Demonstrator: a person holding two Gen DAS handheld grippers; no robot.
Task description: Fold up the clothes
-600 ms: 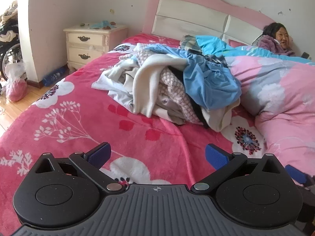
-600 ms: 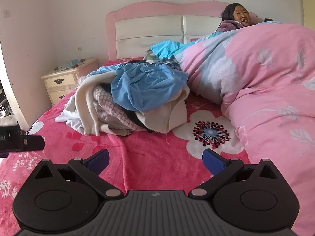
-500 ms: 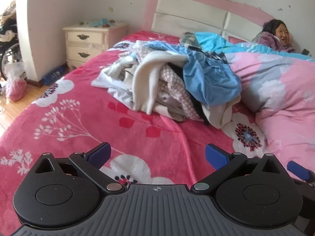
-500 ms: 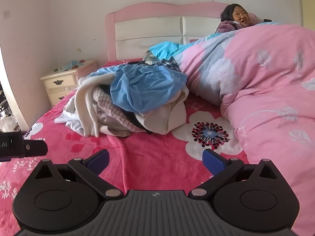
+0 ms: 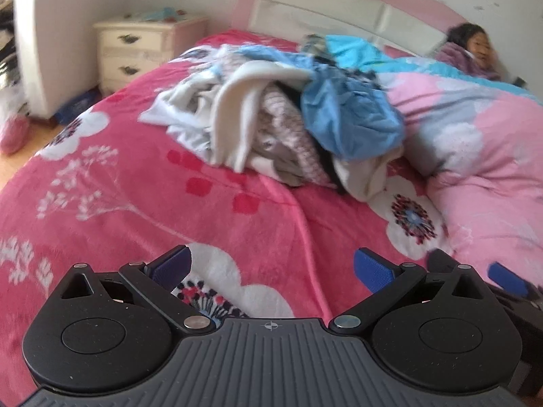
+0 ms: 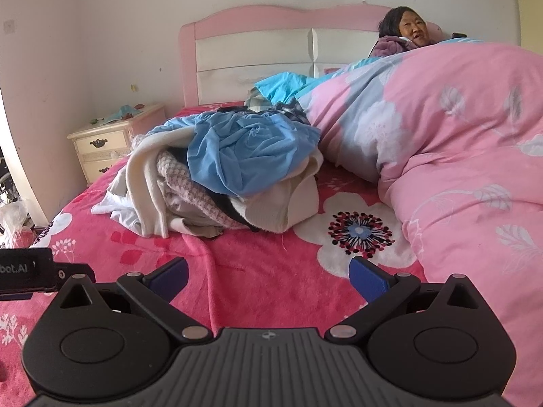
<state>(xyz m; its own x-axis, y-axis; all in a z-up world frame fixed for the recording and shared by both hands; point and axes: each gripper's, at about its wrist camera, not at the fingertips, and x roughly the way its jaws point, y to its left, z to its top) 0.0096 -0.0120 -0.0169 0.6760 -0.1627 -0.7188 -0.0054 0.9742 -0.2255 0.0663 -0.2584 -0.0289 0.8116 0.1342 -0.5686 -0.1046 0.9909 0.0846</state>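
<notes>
While nothing is held by either tool, a cream nightstand (image 6: 117, 142) is seen at the far left against the wall, beside the pink headboard (image 6: 271, 44). Just to its right, the pile of clothes (image 6: 224, 176) is heaped on the red floral bedspread (image 6: 237, 271), with a blue garment (image 6: 251, 156) draped over cream and checked pieces. The pile is pressed against a pink quilt (image 6: 458, 142) at its right, under which a person (image 6: 407, 34) is propped by the headboard. The left gripper (image 5: 271, 266) is kept low over the bedspread, short of the pile, its blue-padded fingers (image 5: 171, 266) spread wide. The right gripper (image 6: 269, 273) is likewise held short of the pile, fingers (image 6: 368, 276) fully apart and empty.
</notes>
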